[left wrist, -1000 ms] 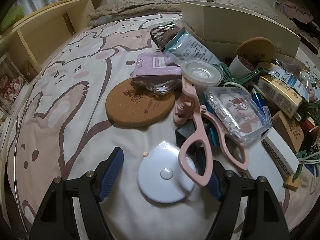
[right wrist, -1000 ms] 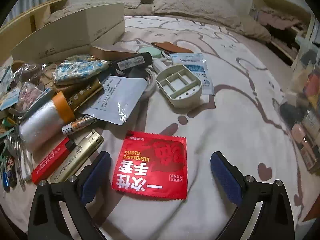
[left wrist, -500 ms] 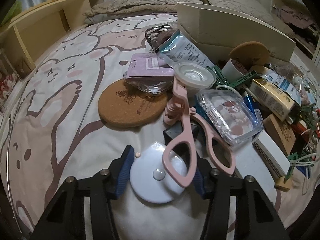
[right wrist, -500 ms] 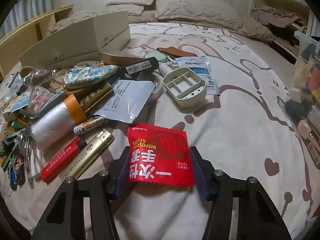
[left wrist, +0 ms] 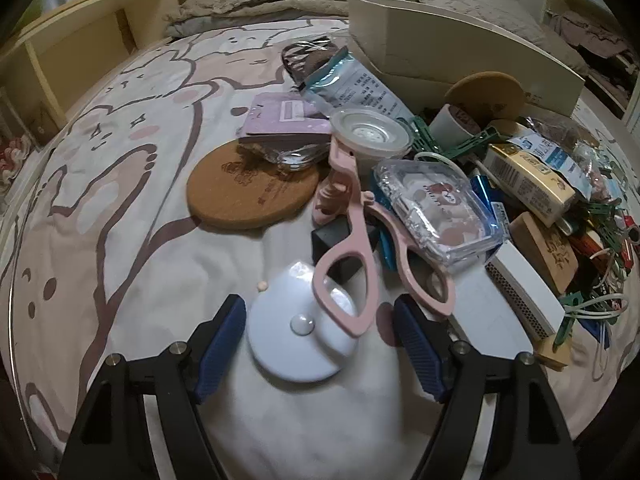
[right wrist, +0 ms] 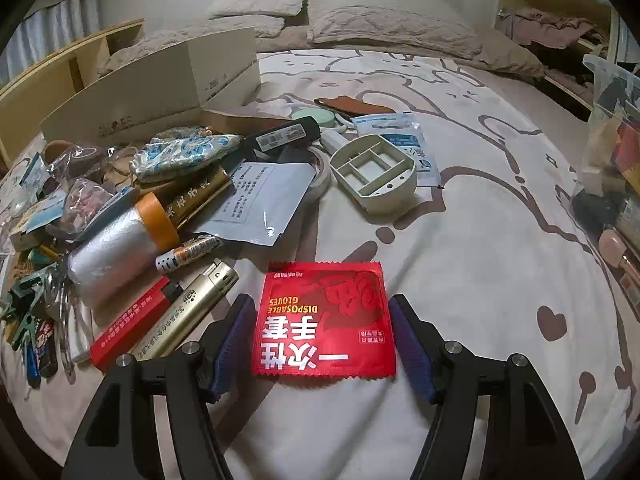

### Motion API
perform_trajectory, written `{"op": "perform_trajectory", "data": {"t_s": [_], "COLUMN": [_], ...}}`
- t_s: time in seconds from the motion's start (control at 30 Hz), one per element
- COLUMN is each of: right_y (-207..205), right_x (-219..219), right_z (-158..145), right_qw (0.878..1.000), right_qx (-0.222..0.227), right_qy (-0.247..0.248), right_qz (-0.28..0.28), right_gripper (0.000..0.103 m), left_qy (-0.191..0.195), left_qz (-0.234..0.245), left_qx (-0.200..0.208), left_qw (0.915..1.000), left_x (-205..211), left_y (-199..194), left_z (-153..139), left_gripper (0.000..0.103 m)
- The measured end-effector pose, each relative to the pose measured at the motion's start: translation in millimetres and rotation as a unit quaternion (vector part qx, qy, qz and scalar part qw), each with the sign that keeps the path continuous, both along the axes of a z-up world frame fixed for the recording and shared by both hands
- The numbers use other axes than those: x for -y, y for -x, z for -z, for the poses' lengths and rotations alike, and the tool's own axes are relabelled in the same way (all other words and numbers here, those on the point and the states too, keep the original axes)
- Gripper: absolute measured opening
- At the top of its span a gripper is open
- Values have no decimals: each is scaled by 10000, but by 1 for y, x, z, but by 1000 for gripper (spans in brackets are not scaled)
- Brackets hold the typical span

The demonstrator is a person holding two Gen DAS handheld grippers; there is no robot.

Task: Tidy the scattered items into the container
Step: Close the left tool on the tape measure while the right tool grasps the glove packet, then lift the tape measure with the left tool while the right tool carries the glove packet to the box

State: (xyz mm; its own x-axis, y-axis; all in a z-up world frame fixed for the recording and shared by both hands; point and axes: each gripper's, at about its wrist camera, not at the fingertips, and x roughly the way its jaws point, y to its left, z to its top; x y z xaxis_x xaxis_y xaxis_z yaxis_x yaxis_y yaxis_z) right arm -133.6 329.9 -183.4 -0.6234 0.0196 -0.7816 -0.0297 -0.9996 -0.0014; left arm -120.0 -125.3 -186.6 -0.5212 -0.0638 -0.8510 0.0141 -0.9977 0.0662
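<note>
My left gripper (left wrist: 320,330) points down at the bedspread, and its jaws are opening around a white round disc (left wrist: 298,332). The blue pads (left wrist: 224,336) stand just off the disc's edges. A pink eyelash curler (left wrist: 352,248) lies across the disc's far side. In the right wrist view my right gripper (right wrist: 322,340) straddles a flat red packet of disposable gloves (right wrist: 324,320). Its jaws are opening too, with the pads (right wrist: 410,346) beside the packet's edges, not pressing on it. A beige cardboard box (left wrist: 460,52) (right wrist: 160,84) lies on its side behind the clutter.
A cork coaster (left wrist: 248,188), a clear case (left wrist: 436,208) and a heap of small things crowd the left gripper's right side. Lighters (right wrist: 188,312), a foil roll (right wrist: 116,248) and a cream tray (right wrist: 376,172) lie near the right gripper. A clear bin (right wrist: 612,140) stands at far right.
Both grippers narrowed around their items half a second ago and have widened again since. The disc and the red packet still lie on the bed in about the same spots.
</note>
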Motion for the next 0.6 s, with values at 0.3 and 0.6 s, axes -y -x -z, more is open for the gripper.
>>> {"op": "perform_trajectory", "data": {"t_s": [0.3,0.6], "right_y": [6,1], "right_x": [1,6], "right_z": [2,-6], "right_qw": [9995,9992], "right_qx": [-3,-187], "right_qy": [-303,-308], "right_qz": [-30,-180], "right_gripper": [69,64], "left_qy": [-129,-166], "left_qz": [-134,-145], "left_qx": [16,-88], "left_qw": [9998,9997], "left_x": [1,2], "left_y": [-5,-8], "left_z": [-2,-6], "left_gripper": [56,53]}}
